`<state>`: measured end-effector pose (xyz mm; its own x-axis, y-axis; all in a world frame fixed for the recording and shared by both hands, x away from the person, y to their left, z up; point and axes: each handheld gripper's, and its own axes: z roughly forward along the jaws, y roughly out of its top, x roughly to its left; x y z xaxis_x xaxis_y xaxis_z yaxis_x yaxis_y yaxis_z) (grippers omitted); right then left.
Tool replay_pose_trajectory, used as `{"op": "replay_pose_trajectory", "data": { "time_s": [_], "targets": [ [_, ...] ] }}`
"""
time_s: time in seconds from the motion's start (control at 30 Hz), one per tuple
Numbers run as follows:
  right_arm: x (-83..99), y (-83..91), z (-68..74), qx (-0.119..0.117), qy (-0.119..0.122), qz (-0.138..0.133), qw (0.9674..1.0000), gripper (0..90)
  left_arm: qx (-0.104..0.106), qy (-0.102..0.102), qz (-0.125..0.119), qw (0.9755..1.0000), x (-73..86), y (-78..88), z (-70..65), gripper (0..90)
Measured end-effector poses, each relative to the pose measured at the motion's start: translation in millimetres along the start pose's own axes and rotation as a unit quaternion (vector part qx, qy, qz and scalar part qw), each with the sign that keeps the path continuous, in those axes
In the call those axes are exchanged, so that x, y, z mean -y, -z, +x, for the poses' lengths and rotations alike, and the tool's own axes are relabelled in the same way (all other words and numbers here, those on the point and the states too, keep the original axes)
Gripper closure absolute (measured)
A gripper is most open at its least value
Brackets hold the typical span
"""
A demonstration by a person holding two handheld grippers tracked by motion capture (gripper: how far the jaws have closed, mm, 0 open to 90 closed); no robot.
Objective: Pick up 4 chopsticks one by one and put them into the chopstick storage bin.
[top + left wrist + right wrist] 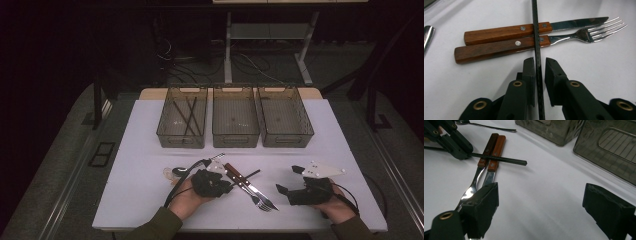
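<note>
Left gripper: jaws nearly together around a thin black chopstick; one pad touches it, a sliver of gap shows at the other. No firm clamp seen. The stick is square-edged and matte, and lies across the wooden handles of a knife and a fork, each with metal rivets and steel ends.

Right gripper: jaws spread wide, nothing between them, resting on the white table just beside the fork tines.

Open tabletop lies between the cutlery and three translucent smoky bins along the far edge. The left bin holds dark sticks. A spoon lies near the left hand. No legible writing.
</note>
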<state>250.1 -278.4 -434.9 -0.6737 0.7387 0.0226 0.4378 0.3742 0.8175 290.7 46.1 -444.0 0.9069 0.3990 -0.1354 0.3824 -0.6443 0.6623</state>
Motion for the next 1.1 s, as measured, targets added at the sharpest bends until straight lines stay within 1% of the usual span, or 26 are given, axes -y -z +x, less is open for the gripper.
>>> {"op": "replay_pose_trajectory", "data": {
  "time_s": [0.13,0.23,0.6,0.63,0.77,0.87,0.9,1.03,1.1],
  "targets": [
    [0.0,0.0,0.1,0.000,0.000,0.000,1.0000,13.6,-0.001,-0.002,0.002,1.0000,-0.1,0.0,0.8,82.6],
    [0.1,-0.1,0.1,0.000,0.000,0.000,1.0000,13.6,-0.001,-0.001,0.003,1.0000,-0.2,0.1,0.8,84.0],
    [0.1,0.0,0.1,-0.001,0.000,0.000,1.0000,13.5,0.001,0.002,0.005,1.0000,-0.8,1.3,-0.1,84.6],
    [0.1,0.0,0.1,-0.001,0.000,0.000,1.0000,13.5,0.001,0.006,0.002,1.0000,-1.0,1.2,-0.6,84.6],
    [0.1,0.2,0.0,-0.002,0.002,0.001,1.0000,13.6,0.004,0.006,-0.003,1.0000,-1.6,3.2,0.0,84.6],
    [0.1,0.1,0.0,-0.002,0.001,0.001,1.0000,13.6,0.007,0.002,-0.003,1.0000,-2.1,6.4,1.4,84.7],
    [0.1,0.1,0.0,-0.002,0.002,0.001,1.0000,13.6,0.008,0.010,-0.009,0.9999,-2.1,6.7,0.6,84.7],
    [0.1,0.3,-0.1,-0.002,0.002,0.000,1.0000,13.6,0.013,0.009,-0.016,0.9997,-2.9,11.3,1.9,84.7],
    [0.1,0.4,-0.2,-0.002,0.002,0.000,1.0000,13.6,0.014,0.016,-0.020,0.9996,-2.7,13.6,2.1,84.6]
  ]
}}
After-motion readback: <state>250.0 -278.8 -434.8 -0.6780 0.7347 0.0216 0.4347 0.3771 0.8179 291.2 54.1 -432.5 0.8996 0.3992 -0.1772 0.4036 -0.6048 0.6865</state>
